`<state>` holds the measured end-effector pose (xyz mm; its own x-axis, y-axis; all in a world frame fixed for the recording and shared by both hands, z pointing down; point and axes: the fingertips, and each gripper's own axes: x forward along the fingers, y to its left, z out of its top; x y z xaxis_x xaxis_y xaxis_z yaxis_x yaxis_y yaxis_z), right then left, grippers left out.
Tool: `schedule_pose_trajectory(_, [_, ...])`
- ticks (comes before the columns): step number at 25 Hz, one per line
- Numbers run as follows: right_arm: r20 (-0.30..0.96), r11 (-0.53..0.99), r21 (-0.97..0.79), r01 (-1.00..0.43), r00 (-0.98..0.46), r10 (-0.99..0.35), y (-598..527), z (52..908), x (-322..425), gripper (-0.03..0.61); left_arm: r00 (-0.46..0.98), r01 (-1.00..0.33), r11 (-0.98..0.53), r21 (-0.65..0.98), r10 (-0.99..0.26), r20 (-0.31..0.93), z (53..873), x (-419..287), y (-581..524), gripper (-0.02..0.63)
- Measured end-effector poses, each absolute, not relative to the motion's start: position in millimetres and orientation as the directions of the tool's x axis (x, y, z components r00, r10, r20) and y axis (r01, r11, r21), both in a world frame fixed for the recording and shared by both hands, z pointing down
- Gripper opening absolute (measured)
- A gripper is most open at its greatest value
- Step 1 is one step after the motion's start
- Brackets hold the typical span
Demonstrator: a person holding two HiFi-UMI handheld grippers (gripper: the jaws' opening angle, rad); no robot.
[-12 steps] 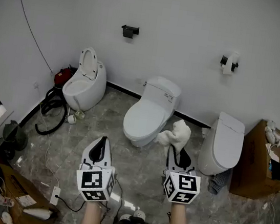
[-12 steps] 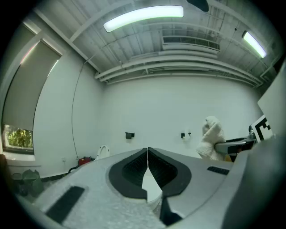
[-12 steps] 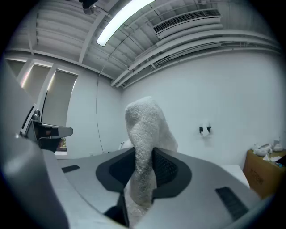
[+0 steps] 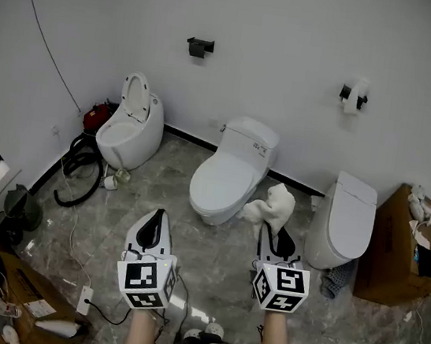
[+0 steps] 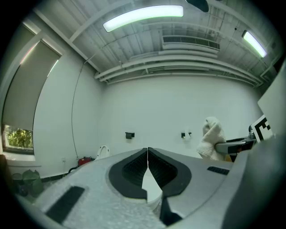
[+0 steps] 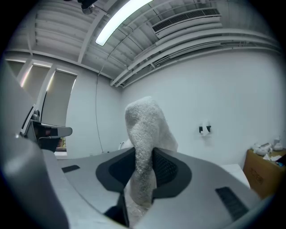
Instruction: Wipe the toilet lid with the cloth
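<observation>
Basically marble flr point(image 4: 157, 192), white walls point(image 4: 298, 36) (mid toilet point(image 4: 226, 178) shut).

Cardboard box point(image 4: 393, 252) is sitting at the right. Red vacuum point(image 4: 96, 117) and black hose point(image 4: 84, 158) are lying in the left corner.

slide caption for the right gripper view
Right tool shut on a white cloth, white wall behind.

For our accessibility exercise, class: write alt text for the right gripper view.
A fluffy white terry cloth stands pinched between the shut grey right tongs, poking up past their tips. Behind: a white wall with a small paper holder, and a brown cardboard box at right.
</observation>
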<state>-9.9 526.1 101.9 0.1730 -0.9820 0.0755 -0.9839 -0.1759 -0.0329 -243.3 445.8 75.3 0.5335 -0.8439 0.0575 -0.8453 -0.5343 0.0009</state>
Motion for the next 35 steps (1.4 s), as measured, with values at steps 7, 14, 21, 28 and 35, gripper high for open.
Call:
schedule_pose_trajectory(7, [0.053,-0.186,-0.069,-0.980,0.183,-0.982,521.4,101.1,7.0,0.100,0.527,-0.849,-0.528,-0.007,-0.848,0.056,74.4,-231.1,439.7,0.011])
schedule_pose_trajectory(14, [0.059,-0.164,-0.066,-0.984,0.161,-0.985,512.1,105.8,29.6,0.100,0.498,-0.866,-0.500,-0.004,-0.865,0.065,82.3,-214.6,432.1,0.011])
schedule_pose_trajectory(21, [0.049,-0.149,-0.057,-0.987,0.147,-0.988,499.2,101.5,52.6,0.100,0.480,-0.876,-0.482,-0.002,-0.874,0.076,86.9,-197.5,423.2,0.011])
schedule_pose_trajectory(28, [0.067,-0.140,-0.070,-0.988,0.135,-0.989,471.7,112.1,64.7,0.100,0.477,-0.877,-0.480,-0.012,-0.874,0.090,92.8,-182.9,400.0,0.011])
schedule_pose_trajectory(35, [0.088,-0.134,-0.064,-0.989,0.128,-0.988,416.7,125.6,84.7,0.100,0.473,-0.879,-0.476,-0.006,-0.875,0.100,104.6,-161.9,345.6,0.011])
